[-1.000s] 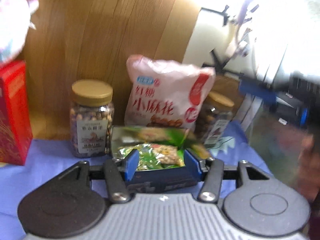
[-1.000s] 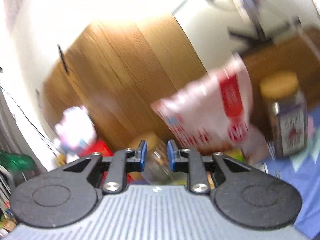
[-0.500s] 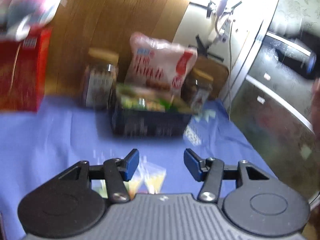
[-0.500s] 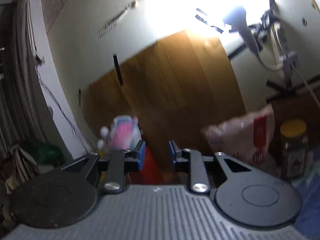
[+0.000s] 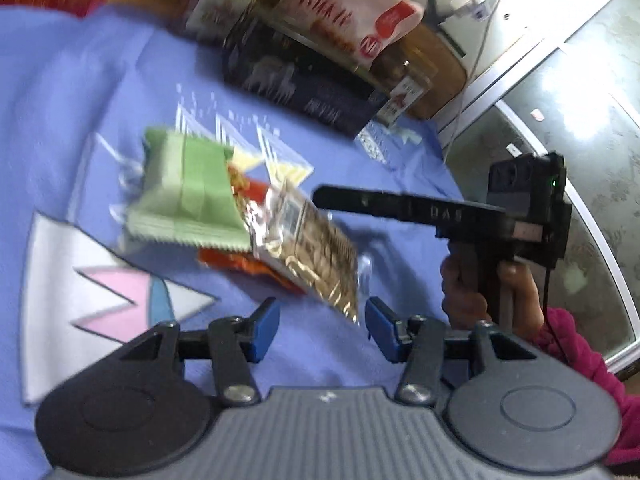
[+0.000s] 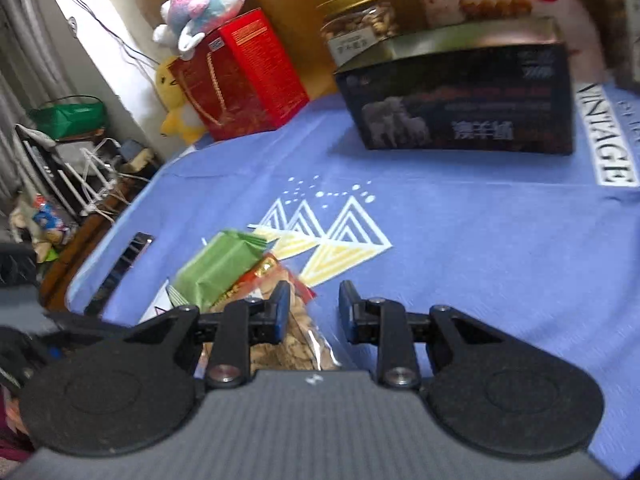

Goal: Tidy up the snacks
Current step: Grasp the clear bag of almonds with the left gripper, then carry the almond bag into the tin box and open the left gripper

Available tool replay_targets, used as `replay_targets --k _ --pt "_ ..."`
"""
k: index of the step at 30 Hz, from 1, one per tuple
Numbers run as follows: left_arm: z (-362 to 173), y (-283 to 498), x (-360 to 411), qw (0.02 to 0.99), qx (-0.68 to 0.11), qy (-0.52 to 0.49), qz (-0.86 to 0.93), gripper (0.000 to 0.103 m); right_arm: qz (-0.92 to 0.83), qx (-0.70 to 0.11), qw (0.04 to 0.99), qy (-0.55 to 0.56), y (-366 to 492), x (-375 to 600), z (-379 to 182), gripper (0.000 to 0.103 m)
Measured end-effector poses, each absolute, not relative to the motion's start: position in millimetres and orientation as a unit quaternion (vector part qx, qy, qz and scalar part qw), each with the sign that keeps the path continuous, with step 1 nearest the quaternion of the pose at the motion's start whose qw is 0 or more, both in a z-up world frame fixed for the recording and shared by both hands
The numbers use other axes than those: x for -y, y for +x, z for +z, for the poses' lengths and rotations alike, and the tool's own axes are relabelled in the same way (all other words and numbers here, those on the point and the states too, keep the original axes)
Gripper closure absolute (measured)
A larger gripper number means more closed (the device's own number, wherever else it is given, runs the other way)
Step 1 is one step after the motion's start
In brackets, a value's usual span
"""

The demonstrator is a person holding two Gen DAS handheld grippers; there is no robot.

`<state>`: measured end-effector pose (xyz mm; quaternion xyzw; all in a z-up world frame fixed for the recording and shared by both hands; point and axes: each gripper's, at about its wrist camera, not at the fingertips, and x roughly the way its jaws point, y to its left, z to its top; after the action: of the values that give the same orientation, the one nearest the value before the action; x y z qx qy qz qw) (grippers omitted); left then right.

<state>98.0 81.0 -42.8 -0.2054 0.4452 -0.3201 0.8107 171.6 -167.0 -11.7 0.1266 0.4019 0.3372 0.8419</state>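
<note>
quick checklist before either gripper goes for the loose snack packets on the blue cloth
1. Left gripper empty: ok, jaws closing with nothing between them.
2. Right gripper empty: ok, jaws opening, nothing pinched.
3. Packets reachable: ok, green packet, red packet and clear nut packet lie piled on the blue cloth.
4. Packets separated: not ok, they overlap.
5. Dark box open on top: ok.
6. Room left in the box: cannot tell.

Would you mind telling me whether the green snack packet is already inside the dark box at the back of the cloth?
No, the green snack packet lies on the blue cloth, well in front of the dark box.
</note>
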Motion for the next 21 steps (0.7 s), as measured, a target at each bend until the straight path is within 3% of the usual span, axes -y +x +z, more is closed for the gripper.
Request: replay_targets --k 5,14,21 --pt "-44.0 105.8 -68.9 0.811 -0.448 -0.208 -0.314 0.070 0.378 -0.412 0.813 0.161 156.8 179.1 -15.7 0.075" --pt "-42.1 106.6 -39.1 0.811 -0.444 -0.181 -0.336 0.071 0.371 -0.388 0.810 0.235 85.1 228.0 -26.7 0.072" --pt "-29.4 108.4 -26.8 0.811 -0.418 -0.178 -0.370 0.085 0.338 -0.336 0.835 0.276 59.7 239.5 -25.0 0.069"
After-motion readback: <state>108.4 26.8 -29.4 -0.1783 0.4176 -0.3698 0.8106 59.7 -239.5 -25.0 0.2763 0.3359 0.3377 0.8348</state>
